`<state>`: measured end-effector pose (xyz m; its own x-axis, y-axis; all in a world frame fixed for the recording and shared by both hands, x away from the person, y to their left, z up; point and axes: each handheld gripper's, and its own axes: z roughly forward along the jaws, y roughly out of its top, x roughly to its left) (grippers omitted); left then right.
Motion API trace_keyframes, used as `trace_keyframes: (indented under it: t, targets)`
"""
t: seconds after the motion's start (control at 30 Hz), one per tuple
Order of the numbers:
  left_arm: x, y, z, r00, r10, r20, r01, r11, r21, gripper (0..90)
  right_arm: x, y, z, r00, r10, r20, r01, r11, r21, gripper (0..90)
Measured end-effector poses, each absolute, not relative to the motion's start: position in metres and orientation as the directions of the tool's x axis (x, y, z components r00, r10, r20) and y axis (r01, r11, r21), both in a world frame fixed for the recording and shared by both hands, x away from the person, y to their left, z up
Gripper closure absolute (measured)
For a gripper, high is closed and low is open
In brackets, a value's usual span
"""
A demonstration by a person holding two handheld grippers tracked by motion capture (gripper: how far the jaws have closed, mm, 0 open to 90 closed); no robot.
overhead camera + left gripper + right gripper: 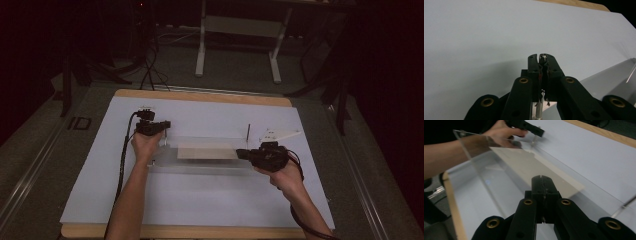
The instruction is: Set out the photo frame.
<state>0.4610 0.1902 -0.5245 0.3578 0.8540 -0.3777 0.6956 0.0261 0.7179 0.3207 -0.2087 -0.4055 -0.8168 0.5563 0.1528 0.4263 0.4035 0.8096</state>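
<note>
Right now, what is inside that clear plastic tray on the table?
Inside the clear tray lies a flat beige sheet. The right gripper, jaws shut, covers the sheet's right end, so that edge cannot be seen. The left gripper pinches a thin metal rod.

The high view looks forward and down from above the person's side onto the white-topped wooden desk (200, 200). Each gripper view sits close behind its own black jaws; the right one also takes in the clear acrylic tray (506, 170) seen from above.

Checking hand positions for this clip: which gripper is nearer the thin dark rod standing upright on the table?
Right. The right gripper sits just in front of the upright rod, at the clear tray's right end. The left gripper is at the tray's far left end, shut on a metal pin.
</note>
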Motion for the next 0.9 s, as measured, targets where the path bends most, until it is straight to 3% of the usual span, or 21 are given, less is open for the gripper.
trace_keyframes:
  t: [0.67, 0.9]
  targets:
    - [0.462, 0.19, -0.524, 0.356, 0.852, -0.384, 0.701, 0.029, 0.713, 85.2, 0.274, -0.181, -0.419, -0.874, 0.465, 0.144, 0.371, 0.447, 0.814, 90.0]
    - [0.463, 0.191, -0.525, 0.358, 0.85, -0.387, 0.702, 0.028, 0.712, 85.2, 0.276, -0.174, -0.434, -0.857, 0.495, 0.147, 0.394, 0.442, 0.806, 90.0]
